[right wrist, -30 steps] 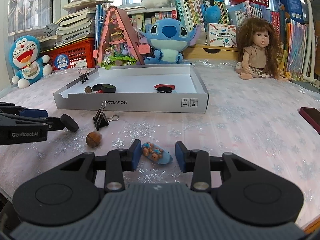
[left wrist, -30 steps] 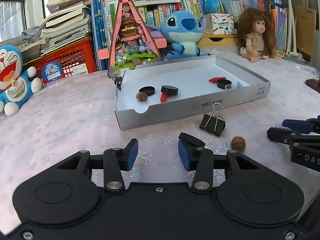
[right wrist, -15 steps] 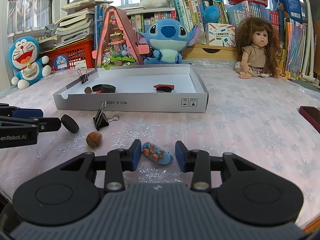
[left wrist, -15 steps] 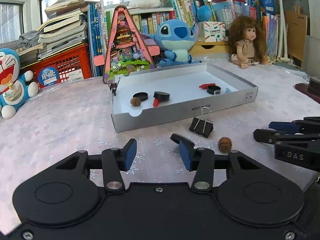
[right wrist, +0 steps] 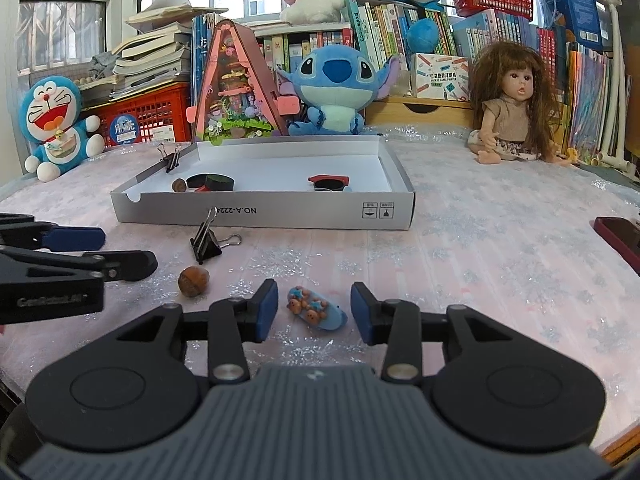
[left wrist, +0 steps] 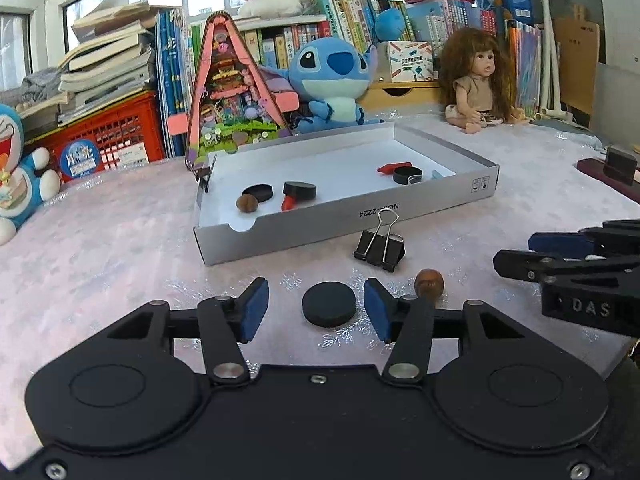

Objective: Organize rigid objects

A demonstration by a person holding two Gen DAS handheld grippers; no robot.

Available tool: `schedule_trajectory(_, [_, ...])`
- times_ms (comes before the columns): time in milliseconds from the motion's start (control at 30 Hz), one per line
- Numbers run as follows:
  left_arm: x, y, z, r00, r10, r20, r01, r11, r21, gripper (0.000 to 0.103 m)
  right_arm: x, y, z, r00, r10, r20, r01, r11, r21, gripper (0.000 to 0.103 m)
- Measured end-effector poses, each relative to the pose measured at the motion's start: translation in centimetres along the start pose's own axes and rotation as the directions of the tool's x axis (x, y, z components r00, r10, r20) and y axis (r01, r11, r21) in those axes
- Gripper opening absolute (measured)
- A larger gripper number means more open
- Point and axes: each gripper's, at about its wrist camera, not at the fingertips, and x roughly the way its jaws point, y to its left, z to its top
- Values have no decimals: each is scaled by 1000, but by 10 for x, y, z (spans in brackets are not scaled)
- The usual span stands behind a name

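Observation:
A black disc point(left wrist: 329, 303) lies flat on the table between the open fingers of my left gripper point(left wrist: 316, 309), untouched by either pad. A blue hair clip with small bears point(right wrist: 315, 309) lies between the open fingers of my right gripper point(right wrist: 314, 311). A brown nut point(left wrist: 429, 282) point(right wrist: 193, 280) and a black binder clip point(left wrist: 379, 247) point(right wrist: 207, 243) lie on the table in front of the grey cardboard tray point(left wrist: 348, 220) point(right wrist: 264, 216). The tray holds black discs point(left wrist: 258, 192), a nut and red pieces.
Plush toys, a doll point(right wrist: 510, 116), a pink triangular model point(left wrist: 230, 92), books and a red crate point(left wrist: 112, 144) line the back of the table. A dark red phone point(right wrist: 620, 236) lies at the right edge. Another binder clip point(right wrist: 171, 159) grips the tray's left rim.
My left gripper has opened wider and let the black disc go; the disc now lies flat on the table between its fingers. The right gripper has barely moved.

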Motion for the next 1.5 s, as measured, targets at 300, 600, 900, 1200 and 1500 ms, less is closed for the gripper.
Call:
schedule_trajectory(300, [8, 0, -1, 1000, -20, -13, 20, 999, -25, 42, -3, 5, -5, 999, -49, 17, 49, 999, 14, 58])
schedule_trajectory(600, [10, -3, -3, 1000, -24, -19, 23, 998, -54, 29, -3, 14, -12, 998, -61, 13, 60, 996, 66, 57])
schedule_trajectory(900, [6, -1, 6, 1000, -20, 10, 21, 997, -69, 29, 0, 14, -6, 999, -30, 13, 29, 998, 61, 38])
schedule_trajectory(1200, [5, 7, 26, 998, -2, 56, 6, 997, -80, 29, 3, 6, 13, 997, -37, 67, 32, 997, 67, 38])
schedule_trajectory(1500, [14, 17, 48, 996, 19, 86, -11, 996, -94, 29, 16, -2, 37, 994, -51, 97, 43, 996, 79, 38])
